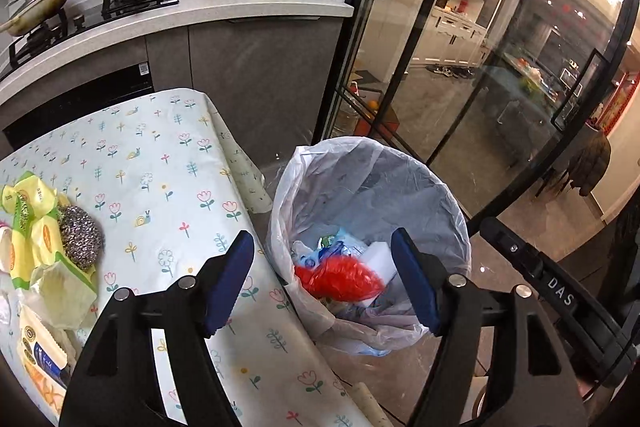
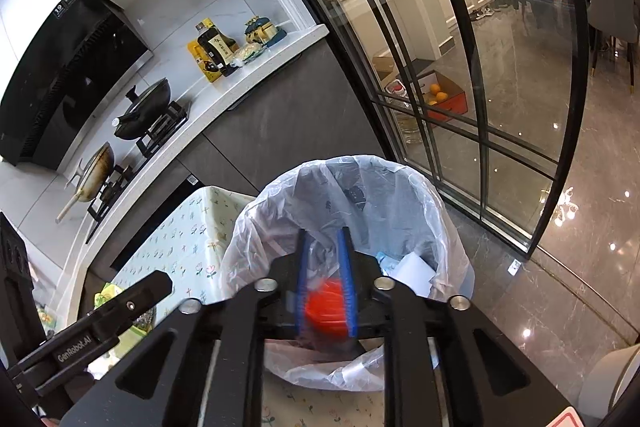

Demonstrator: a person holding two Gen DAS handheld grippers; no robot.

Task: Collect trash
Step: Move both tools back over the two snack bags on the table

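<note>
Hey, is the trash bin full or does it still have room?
Still has room. The bin holds only a low pile at the bottom: a red bag and some wrappers, with bare liner above them.

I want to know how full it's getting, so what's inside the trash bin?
The trash bin, lined with a clear bag, holds a crumpled red plastic bag, white paper and blue-printed wrappers near the bottom. Whatever lies beneath them is covered.

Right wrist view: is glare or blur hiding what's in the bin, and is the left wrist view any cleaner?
Right wrist view: floor glare stays off the bin; the red bag between the right gripper fingers is slightly soft. Left wrist view: sharper, red bag clear between the open left gripper fingers; straight edges bow.
</note>
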